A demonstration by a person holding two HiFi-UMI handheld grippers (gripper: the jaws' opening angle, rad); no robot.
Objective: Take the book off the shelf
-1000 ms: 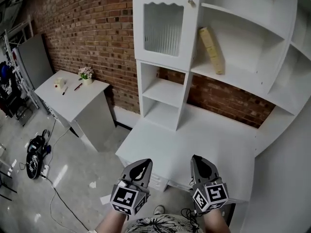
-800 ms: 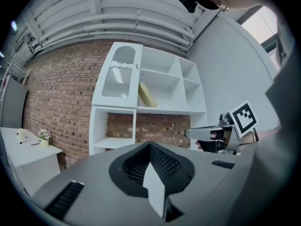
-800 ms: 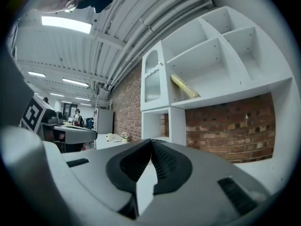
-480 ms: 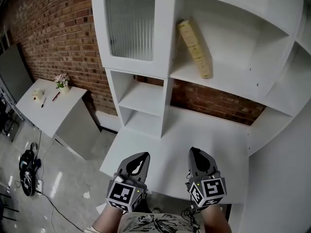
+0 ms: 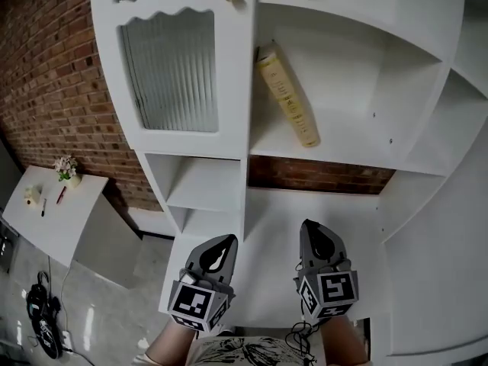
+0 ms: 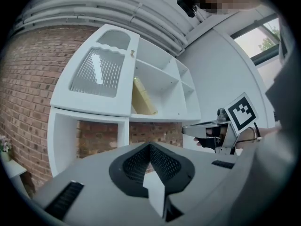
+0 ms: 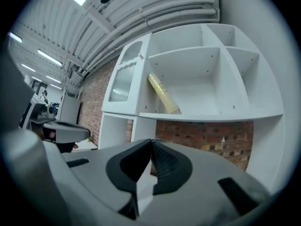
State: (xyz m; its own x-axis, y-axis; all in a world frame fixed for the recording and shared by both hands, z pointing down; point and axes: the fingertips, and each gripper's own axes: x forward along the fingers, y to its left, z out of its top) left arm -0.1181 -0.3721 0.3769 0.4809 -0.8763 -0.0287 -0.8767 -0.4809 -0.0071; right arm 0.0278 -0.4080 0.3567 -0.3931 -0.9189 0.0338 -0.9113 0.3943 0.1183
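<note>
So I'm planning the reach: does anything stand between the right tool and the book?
Nothing visible: the book leans in an open compartment, right of the ribbed-glass door, with open air above the right tool.

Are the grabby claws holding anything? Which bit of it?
Nothing is held. The left gripper and the right gripper are both shut and empty. The book leans on its shelf, untouched.

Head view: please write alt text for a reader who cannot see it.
A yellow book leans with its top against the left wall of an open compartment in a white shelf unit, beside a ribbed-glass door. Below, over a white desk, the left gripper and right gripper are both shut and empty.
</note>
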